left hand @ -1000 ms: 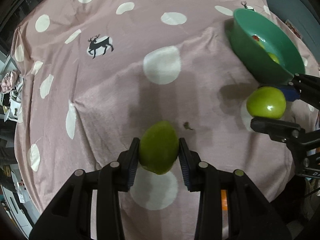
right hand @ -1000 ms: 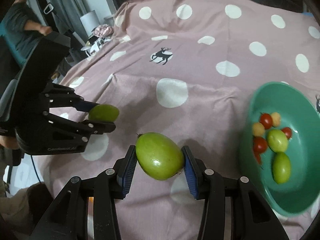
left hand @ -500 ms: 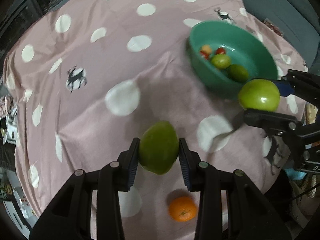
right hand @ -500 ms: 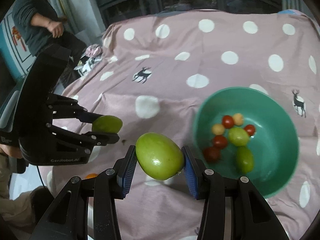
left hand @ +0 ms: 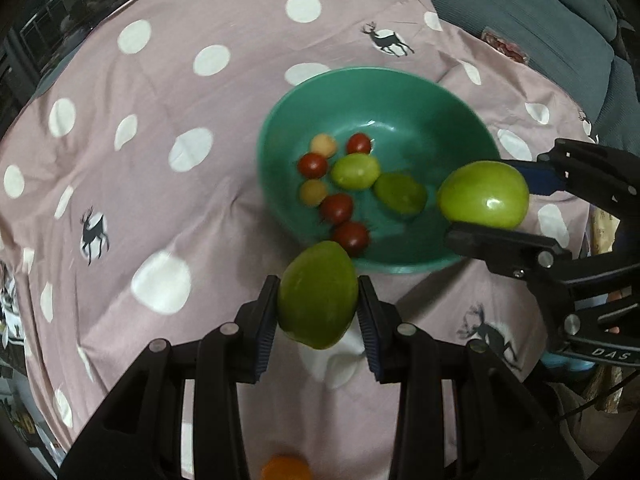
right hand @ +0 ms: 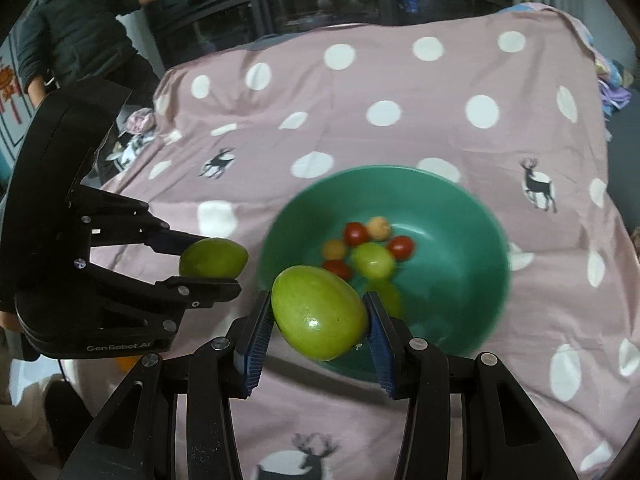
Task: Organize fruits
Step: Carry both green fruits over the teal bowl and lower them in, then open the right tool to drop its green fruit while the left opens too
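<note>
My left gripper (left hand: 318, 300) is shut on a dull green mango-shaped fruit (left hand: 318, 294), held in the air at the near rim of the teal bowl (left hand: 276, 136). My right gripper (right hand: 318, 316) is shut on a brighter green fruit (right hand: 320, 312), hanging over the bowl's (right hand: 472, 216) near edge. Each gripper shows in the other's view: the right gripper (left hand: 486, 200) at the bowl's right side, the left gripper (right hand: 212, 258) left of the bowl. Inside the bowl lie red cherry tomatoes (left hand: 313, 165), small yellow fruits (left hand: 324, 145) and two green fruits (left hand: 356, 171).
The bowl sits on a pink cloth (left hand: 160, 120) with white dots and deer prints. An orange fruit (left hand: 286, 468) lies on the cloth at the near edge, below my left gripper. A grey sofa (left hand: 540, 20) stands behind. A person (right hand: 76, 36) stands at far left by dark windows.
Both grippers have carried their green fruits across the cloth towards the bowl, which has moved from the right edge of both views to the centre. The orange fruit came into the left view.
</note>
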